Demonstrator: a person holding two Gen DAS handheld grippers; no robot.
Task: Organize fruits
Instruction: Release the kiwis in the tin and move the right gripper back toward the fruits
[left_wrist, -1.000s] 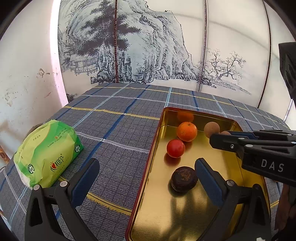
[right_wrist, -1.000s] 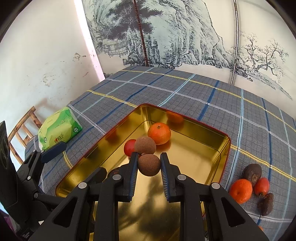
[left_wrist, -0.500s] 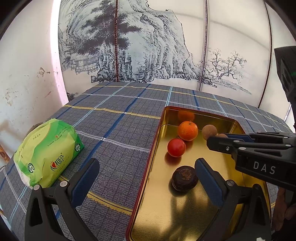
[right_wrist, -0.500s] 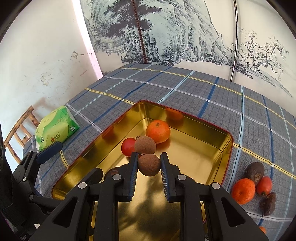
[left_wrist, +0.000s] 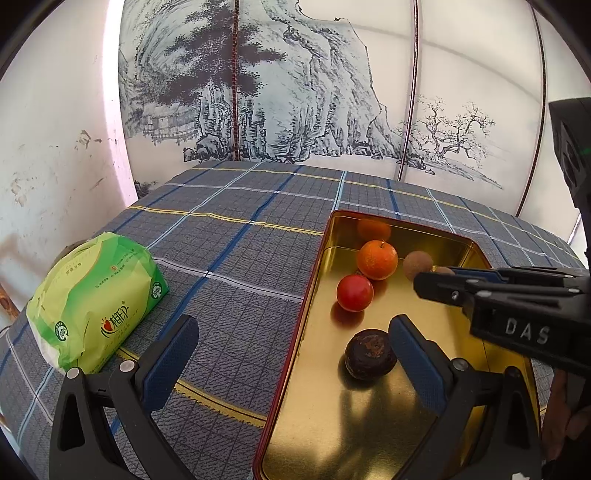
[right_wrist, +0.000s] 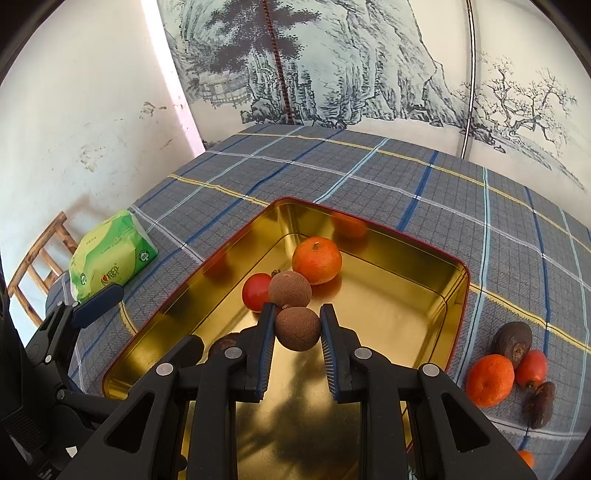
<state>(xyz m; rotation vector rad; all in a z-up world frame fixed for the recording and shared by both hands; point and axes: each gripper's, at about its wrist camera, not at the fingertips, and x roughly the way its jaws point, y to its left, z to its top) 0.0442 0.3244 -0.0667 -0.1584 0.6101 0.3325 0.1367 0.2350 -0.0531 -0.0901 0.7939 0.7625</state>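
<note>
A gold tray with a red rim (right_wrist: 458, 280) lies on the plaid cloth. In it sit an orange (right_wrist: 317, 260), a red fruit (right_wrist: 256, 291), a brown round fruit (right_wrist: 290, 288) and a dark wrinkled fruit (left_wrist: 370, 354). My right gripper (right_wrist: 297, 325) hangs above the tray's middle, shut on a second brown round fruit (right_wrist: 297, 328). In the left wrist view it reaches in from the right, and only a sliver of that held fruit (left_wrist: 443, 270) shows. My left gripper (left_wrist: 293, 350) is open and holds nothing; it straddles the tray's left rim (left_wrist: 295, 332), its right finger beside the dark fruit.
A green tissue pack (left_wrist: 92, 306) lies on the cloth left of the tray. Right of the tray lie a dark fruit (right_wrist: 511, 341), an orange (right_wrist: 489, 380), a small red fruit (right_wrist: 532, 369) and a shrivelled dark one (right_wrist: 539, 404). A wooden chair (right_wrist: 37, 266) stands at the table's left edge.
Almost nothing differs. The right gripper, still holding the brown fruit, has drifted slightly over the tray. The left gripper has stayed still and open.
</note>
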